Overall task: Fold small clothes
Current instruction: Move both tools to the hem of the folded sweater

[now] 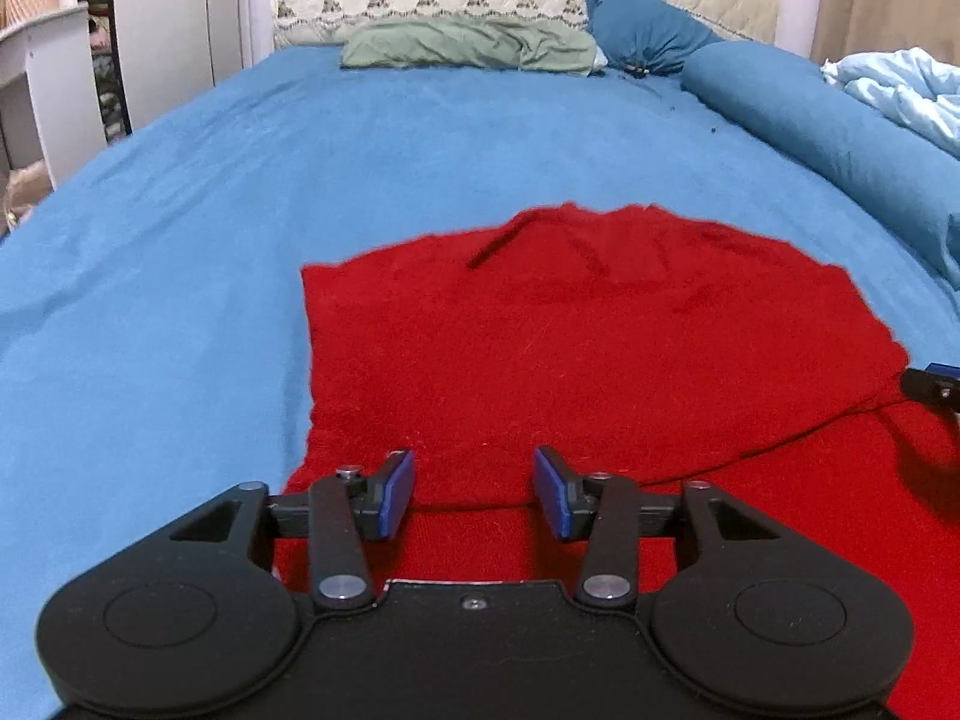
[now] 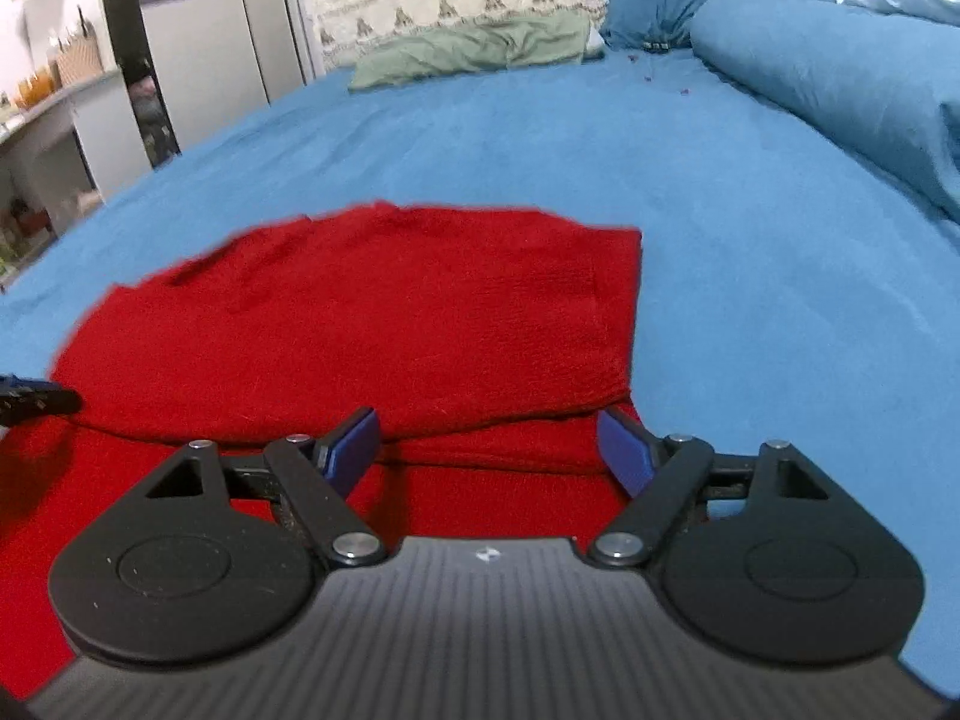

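The red garment [image 1: 540, 348] lies flat on the blue bed [image 1: 240, 180] with its near part already folded over itself, both the left tool [image 1: 474, 489] and right tool [image 2: 489, 450] empty with pads parted above it, so further folds likely remain.

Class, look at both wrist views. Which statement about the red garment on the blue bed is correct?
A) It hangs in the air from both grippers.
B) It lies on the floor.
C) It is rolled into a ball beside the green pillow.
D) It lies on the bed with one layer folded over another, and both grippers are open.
D: the red garment lies layered on the blue bed, and neither the left gripper nor the right gripper pinches any cloth.
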{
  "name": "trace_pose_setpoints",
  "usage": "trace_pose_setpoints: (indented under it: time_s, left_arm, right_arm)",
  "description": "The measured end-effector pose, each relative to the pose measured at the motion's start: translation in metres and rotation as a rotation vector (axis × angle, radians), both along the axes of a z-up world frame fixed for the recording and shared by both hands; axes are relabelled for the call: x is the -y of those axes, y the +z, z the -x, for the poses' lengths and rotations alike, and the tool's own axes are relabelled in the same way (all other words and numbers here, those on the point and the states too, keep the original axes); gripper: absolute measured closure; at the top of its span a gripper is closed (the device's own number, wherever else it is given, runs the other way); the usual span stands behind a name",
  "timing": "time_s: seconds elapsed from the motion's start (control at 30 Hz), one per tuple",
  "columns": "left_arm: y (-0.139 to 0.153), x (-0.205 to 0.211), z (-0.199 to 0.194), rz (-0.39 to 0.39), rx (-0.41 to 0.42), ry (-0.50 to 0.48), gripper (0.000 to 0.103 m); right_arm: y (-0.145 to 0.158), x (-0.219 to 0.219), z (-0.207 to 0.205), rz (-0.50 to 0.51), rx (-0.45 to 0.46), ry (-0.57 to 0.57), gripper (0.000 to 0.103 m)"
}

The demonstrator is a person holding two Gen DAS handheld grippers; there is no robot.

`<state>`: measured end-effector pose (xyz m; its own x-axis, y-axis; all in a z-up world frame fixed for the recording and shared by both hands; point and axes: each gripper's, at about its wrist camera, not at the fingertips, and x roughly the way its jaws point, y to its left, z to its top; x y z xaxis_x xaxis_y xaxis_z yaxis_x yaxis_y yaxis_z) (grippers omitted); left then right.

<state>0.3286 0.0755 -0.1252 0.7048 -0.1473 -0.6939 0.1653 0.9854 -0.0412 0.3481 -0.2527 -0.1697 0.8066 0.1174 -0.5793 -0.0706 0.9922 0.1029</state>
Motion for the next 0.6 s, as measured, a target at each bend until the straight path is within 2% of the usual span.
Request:
trace_pose_setpoints:
  time_s: [0.03, 0.17, 0.23, 0.3, 0.47, 0.6]
  left_arm:
    - [0.009, 0.001, 0.007, -0.009, 0.01, 0.004, 0.043]
    - [0.056, 0.01, 0.044, -0.041, 0.059, 0.009, 0.034]
    - [0.083, 0.015, 0.068, -0.043, 0.087, 0.012, 0.013]
    - [0.107, 0.019, 0.093, -0.043, 0.125, 0.02, 0.006]
    - [0.152, 0.027, 0.153, -0.01, 0.146, 0.025, 0.001]
    - [0.169, 0.027, 0.198, 0.002, 0.152, 0.028, 0.0]
  right_arm:
    - [0.009, 0.001, 0.007, -0.008, 0.011, 0.007, 0.008]
    - [0.051, 0.002, 0.041, -0.001, 0.033, 0.028, 0.007]
    - [0.074, 0.003, 0.061, -0.003, 0.04, 0.046, 0.006]
    - [0.098, 0.003, 0.085, -0.003, 0.053, 0.064, 0.0]
    - [0.152, 0.008, 0.154, -0.024, 0.099, 0.082, 0.0]
    - [0.178, 0.013, 0.209, -0.014, 0.093, 0.079, 0.0]
